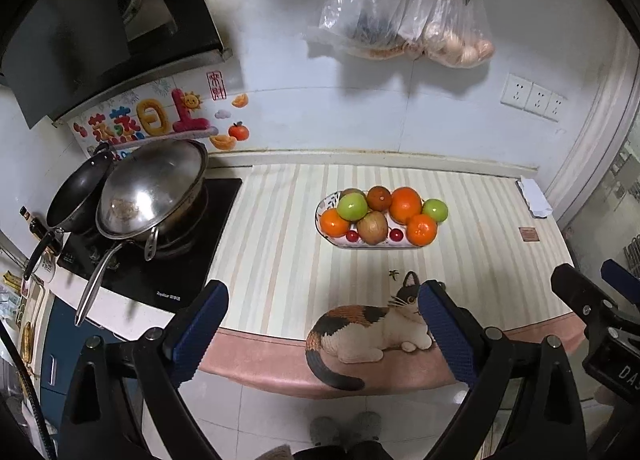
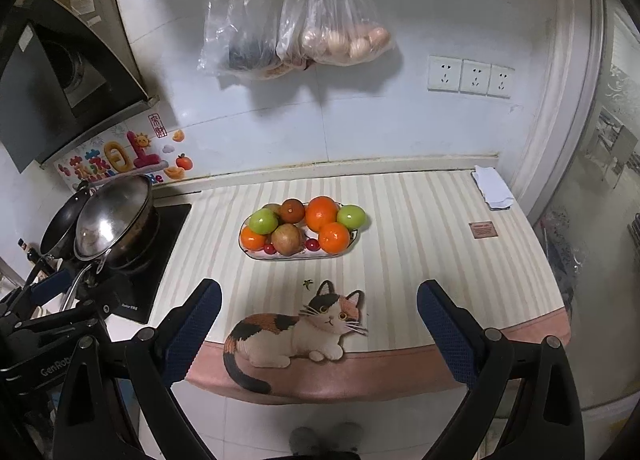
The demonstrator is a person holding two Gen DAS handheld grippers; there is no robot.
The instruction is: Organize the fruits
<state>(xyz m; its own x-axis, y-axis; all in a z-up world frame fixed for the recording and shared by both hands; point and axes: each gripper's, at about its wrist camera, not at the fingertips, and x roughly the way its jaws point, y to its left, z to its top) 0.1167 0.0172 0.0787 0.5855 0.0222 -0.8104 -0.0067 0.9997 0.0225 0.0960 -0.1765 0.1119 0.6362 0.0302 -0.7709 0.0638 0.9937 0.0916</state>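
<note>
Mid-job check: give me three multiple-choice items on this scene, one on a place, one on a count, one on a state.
1. Where does the fruit plate stand?
A. on the stove
B. on the striped mat, beyond the cat picture
C. on the floor

2. How many green apples lie on the plate?
A. two
B. four
C. none

3. How do the left gripper and the right gripper stand?
A. both shut on fruit
B. one holds an orange
C. both open and empty

Answers:
1 B, the plate sits mid-mat behind the cat.
2 A, one green apple at the left, the other green apple at the right.
3 C, wide gaps with nothing between the fingers.
</note>
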